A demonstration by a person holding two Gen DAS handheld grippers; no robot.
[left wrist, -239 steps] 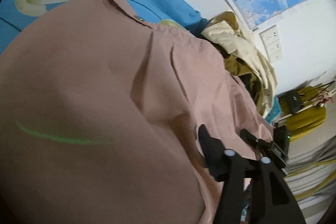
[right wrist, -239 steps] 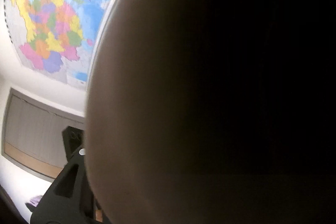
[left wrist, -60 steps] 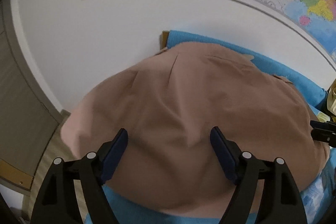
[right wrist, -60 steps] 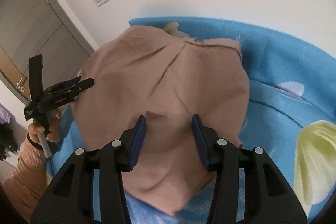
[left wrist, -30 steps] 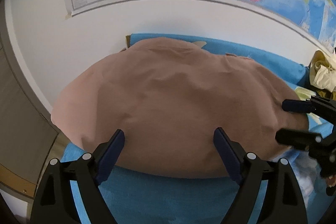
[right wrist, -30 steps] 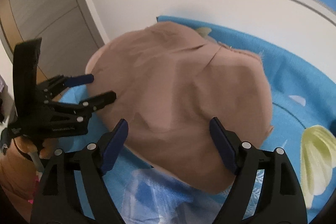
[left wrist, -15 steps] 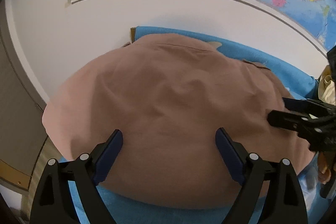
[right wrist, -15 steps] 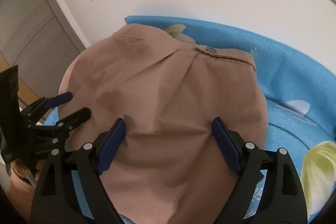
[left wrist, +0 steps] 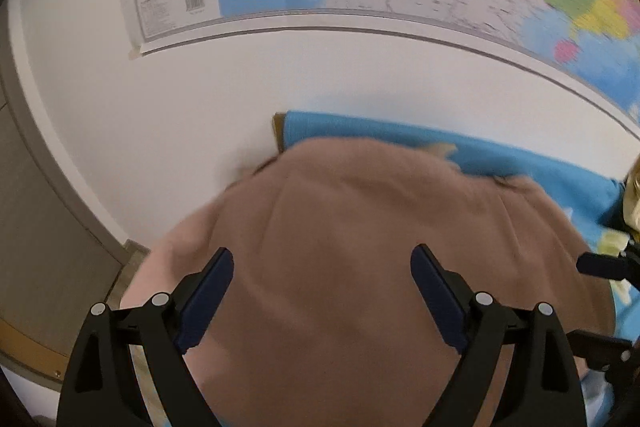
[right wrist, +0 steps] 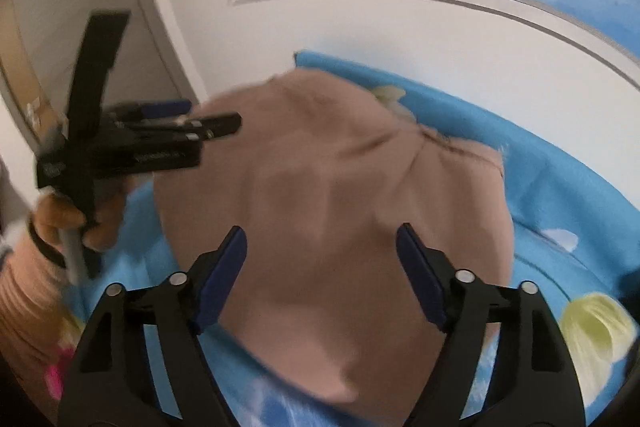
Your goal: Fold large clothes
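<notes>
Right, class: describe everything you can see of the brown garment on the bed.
The brown garment is plain, dusty pinkish-brown woven cloth lying folded into a rounded bundle on the blue flowered bedsheet, near the white wall. Creases and a seam run toward its far edge, where a small fastening shows, too blurred to name. Its left side hangs past the bed's edge. Both grippers, left and right, are above it with open jaws; neither grips it.

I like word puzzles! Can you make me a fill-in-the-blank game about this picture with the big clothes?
1. The folded garment is ____ in colour.
2. It lies on a ____ sheet with pale flowers.
3. On the wall above hangs a colourful ____.
4. The right gripper has its jaws ____, holding nothing.

Missing words: brown; blue; map; open
</notes>
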